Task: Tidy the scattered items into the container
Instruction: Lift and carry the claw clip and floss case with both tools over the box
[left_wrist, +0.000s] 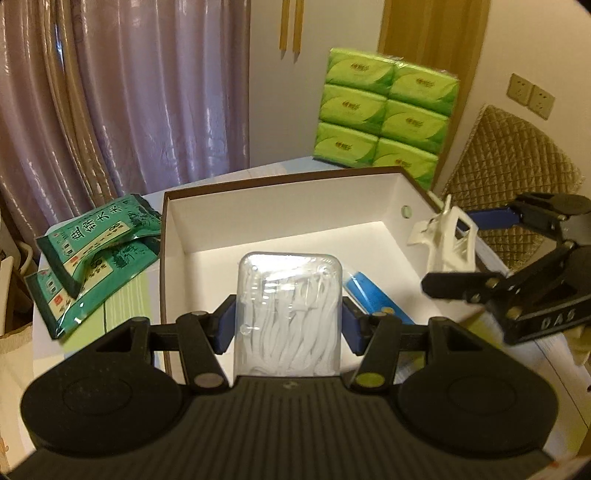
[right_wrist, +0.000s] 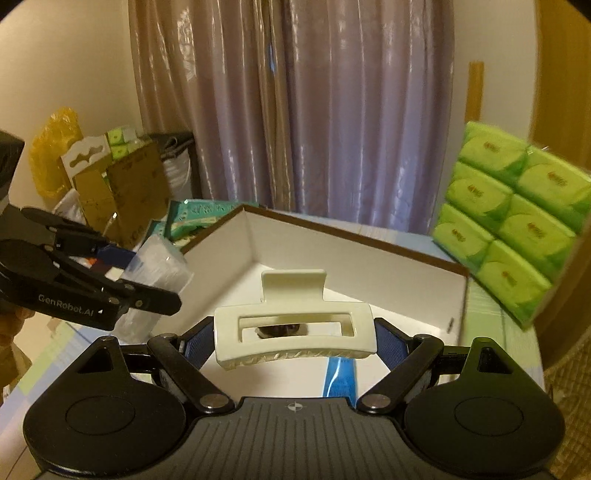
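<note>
The left tongs (left_wrist: 288, 325) grip a clear case of white floss picks (left_wrist: 290, 314) by its two long sides, holding it above the near edge of the open white box (left_wrist: 280, 229). The right tongs (right_wrist: 293, 341) clamp a cream hair claw clip (right_wrist: 293, 332) across its ends, poised over the box's right rim. A blue packet (left_wrist: 376, 299) lies inside the box on its floor. Two green rice bags (left_wrist: 99, 266) lie on the table (left_wrist: 122, 314) left of the box; a green tissue pack (left_wrist: 384, 114) stands behind it.
</note>
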